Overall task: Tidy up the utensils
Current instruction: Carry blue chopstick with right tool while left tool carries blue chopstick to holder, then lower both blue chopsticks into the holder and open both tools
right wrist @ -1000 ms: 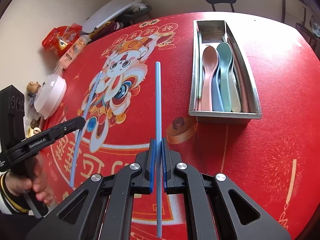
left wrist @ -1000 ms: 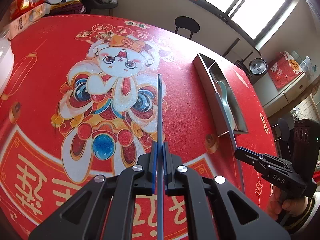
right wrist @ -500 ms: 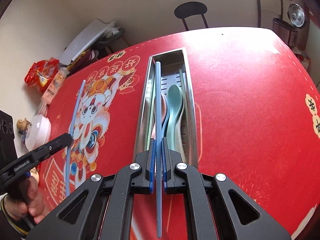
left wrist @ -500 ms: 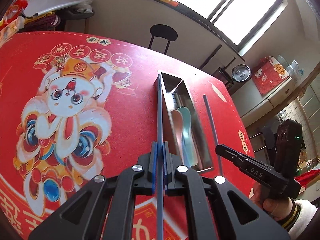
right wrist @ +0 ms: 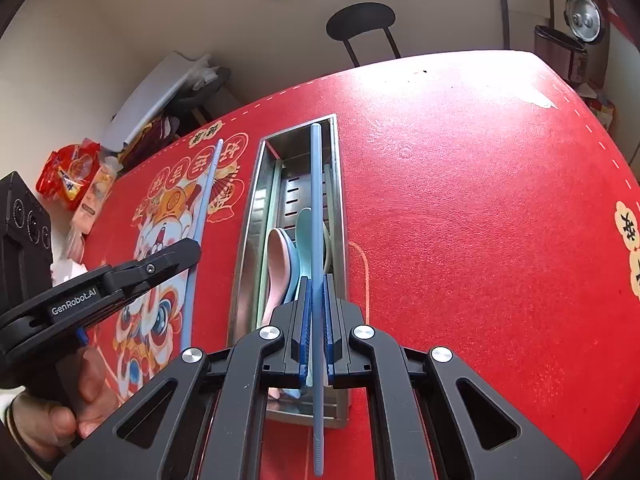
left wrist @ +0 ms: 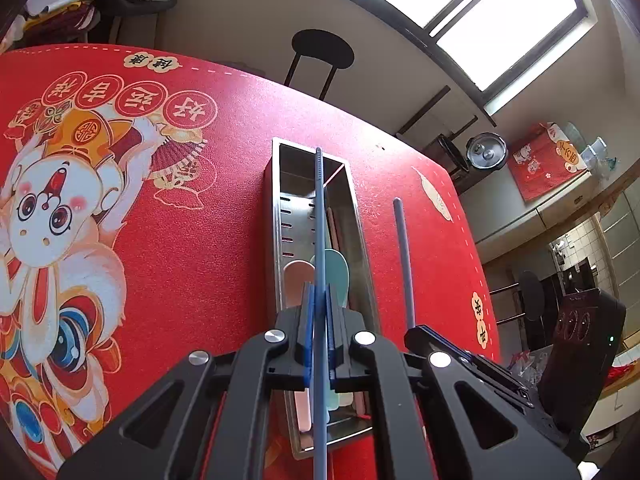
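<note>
The left tongs (left wrist: 318, 316) were clamped on a blue chopstick (left wrist: 319, 216) that ran lengthwise above the steel tray (left wrist: 272, 216). The right tongs (right wrist: 317, 316) pinched a second, paler chopstick (right wrist: 316, 208) above the same tray. Only the right wrist view showed the pink spoon (right wrist: 276, 264) and teal spoon (right wrist: 304, 240) lying side by side in the tray, and the person's left hand (right wrist: 60, 408) wrapped round its handle. The left view alone caught the window (left wrist: 500, 12). The tray sat on the red surface (right wrist: 480, 220).
</note>
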`<action>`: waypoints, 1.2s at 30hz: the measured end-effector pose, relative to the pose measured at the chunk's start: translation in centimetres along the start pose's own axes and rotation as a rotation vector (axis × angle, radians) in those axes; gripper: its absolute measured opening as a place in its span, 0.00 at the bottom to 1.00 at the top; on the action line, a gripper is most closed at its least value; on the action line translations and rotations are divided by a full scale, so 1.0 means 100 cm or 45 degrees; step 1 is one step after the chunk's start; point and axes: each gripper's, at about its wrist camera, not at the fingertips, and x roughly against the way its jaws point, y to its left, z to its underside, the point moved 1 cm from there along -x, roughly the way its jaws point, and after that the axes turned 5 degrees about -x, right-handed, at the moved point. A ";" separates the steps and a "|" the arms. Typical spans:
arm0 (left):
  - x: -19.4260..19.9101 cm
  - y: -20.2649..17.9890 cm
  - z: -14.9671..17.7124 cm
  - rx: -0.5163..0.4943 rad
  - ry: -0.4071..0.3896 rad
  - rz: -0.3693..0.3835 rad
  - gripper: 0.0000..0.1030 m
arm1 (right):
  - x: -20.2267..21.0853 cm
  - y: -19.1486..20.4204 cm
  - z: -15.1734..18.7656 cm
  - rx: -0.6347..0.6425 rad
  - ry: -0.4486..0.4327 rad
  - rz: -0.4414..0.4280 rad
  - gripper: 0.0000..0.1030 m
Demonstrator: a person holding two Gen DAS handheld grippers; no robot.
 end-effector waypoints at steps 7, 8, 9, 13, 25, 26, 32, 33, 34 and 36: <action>-0.024 0.004 -0.004 0.011 0.009 -0.061 0.05 | -0.013 -0.006 -0.013 -0.002 0.013 -0.004 0.05; -0.026 0.004 -0.004 0.007 0.009 -0.068 0.05 | -0.014 -0.006 -0.014 0.000 0.015 -0.005 0.05; -0.029 0.005 -0.005 0.007 0.009 -0.071 0.05 | -0.015 -0.005 -0.016 0.002 0.015 -0.006 0.05; -0.032 0.006 -0.006 -0.006 -0.001 -0.090 0.05 | -0.020 -0.005 -0.020 0.008 0.022 -0.011 0.05; -0.042 0.009 -0.005 0.015 0.016 -0.106 0.05 | -0.028 -0.004 -0.020 0.006 0.045 0.003 0.05; -0.042 0.009 -0.005 0.014 0.016 -0.111 0.05 | -0.029 -0.005 -0.020 0.002 0.047 0.004 0.05; -0.035 0.008 -0.009 -0.025 0.008 -0.111 0.06 | -0.032 -0.004 -0.020 -0.015 0.048 0.009 0.05; -0.032 0.007 -0.010 -0.033 0.001 -0.112 0.06 | -0.033 -0.003 -0.021 -0.011 0.049 0.012 0.05; -0.030 0.007 -0.010 -0.040 -0.005 -0.114 0.06 | -0.034 -0.002 -0.021 -0.010 0.049 0.013 0.06; -0.025 0.006 -0.010 -0.059 -0.015 -0.121 0.07 | -0.037 -0.001 -0.022 -0.008 0.052 0.018 0.05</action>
